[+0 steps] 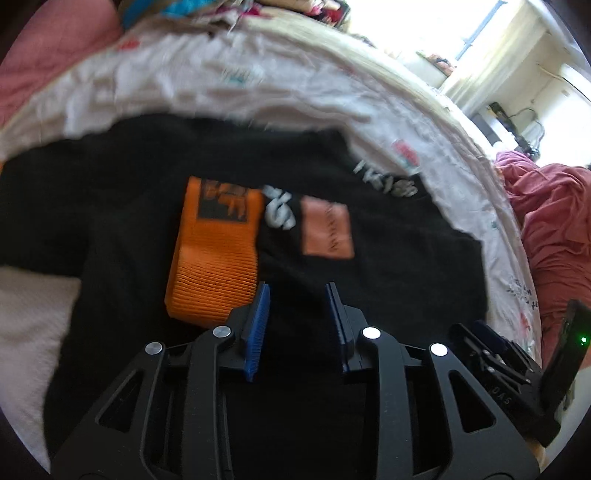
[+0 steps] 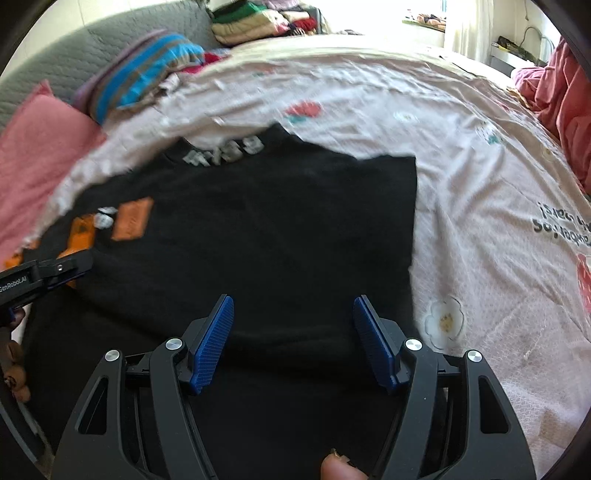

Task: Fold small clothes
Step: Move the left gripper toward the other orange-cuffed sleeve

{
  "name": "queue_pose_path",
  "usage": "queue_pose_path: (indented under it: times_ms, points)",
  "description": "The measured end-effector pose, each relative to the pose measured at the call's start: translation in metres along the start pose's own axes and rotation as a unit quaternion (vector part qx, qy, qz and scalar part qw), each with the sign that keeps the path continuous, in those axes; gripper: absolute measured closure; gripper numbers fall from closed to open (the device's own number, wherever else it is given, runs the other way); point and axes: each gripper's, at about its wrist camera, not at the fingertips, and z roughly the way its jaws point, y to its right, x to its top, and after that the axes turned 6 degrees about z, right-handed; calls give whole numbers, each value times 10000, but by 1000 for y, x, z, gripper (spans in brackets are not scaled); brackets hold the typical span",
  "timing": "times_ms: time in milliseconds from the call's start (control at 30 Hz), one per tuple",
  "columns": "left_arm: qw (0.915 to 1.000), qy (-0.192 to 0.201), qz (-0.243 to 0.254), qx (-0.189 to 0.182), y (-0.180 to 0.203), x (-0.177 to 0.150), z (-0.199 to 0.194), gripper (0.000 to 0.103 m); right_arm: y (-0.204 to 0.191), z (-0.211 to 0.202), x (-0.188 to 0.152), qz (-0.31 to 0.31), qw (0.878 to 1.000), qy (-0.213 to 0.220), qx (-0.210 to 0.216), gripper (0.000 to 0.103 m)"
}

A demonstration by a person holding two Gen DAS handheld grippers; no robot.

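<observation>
A black garment (image 1: 147, 192) with orange patches (image 1: 214, 251) and grey lettering lies spread on the bed; it also shows in the right wrist view (image 2: 280, 229). My left gripper (image 1: 297, 291) is open and empty, hovering just above the black cloth beside the orange ribbed patch. My right gripper (image 2: 293, 306) is open and empty above the garment's near right part. The left gripper's body (image 2: 48, 273) shows at the left edge of the right wrist view.
A pale floral bedsheet (image 2: 461, 155) covers the bed. Pink pillows (image 2: 33, 136), a striped blue cloth (image 2: 147, 70) and a pile of clothes (image 2: 258, 18) lie at the far side. A red blanket (image 1: 554, 221) lies at the right. A bright window stands beyond.
</observation>
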Motion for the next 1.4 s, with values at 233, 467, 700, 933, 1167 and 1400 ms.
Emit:
queue_pose_path:
  times_ms: [233, 467, 700, 933, 1167, 1400]
  points:
    - [9996, 154, -46, -243, -5, -4, -14, 75, 1, -10, -3, 202, 9993, 96, 287, 37]
    - [9993, 342, 146, 102, 2, -4, -34, 52, 4, -27, -4, 337, 9985, 196, 394, 20]
    - [9981, 473, 187, 355, 0, -4, -47, 29, 2, -44, 1, 427, 9967, 427, 544, 7]
    - [9947, 697, 233, 723, -5, -3, -67, 11, -11, -58, 3, 263, 9961, 645, 546, 5]
    - [9918, 871, 64, 934, -21, -3, -84, 10, -32, -66, 6, 95, 9950, 774, 630, 5]
    - [9890, 1012, -115, 1075, -38, -5, -98, 10, -60, -73, 7, -122, 9935, 852, 749, 5]
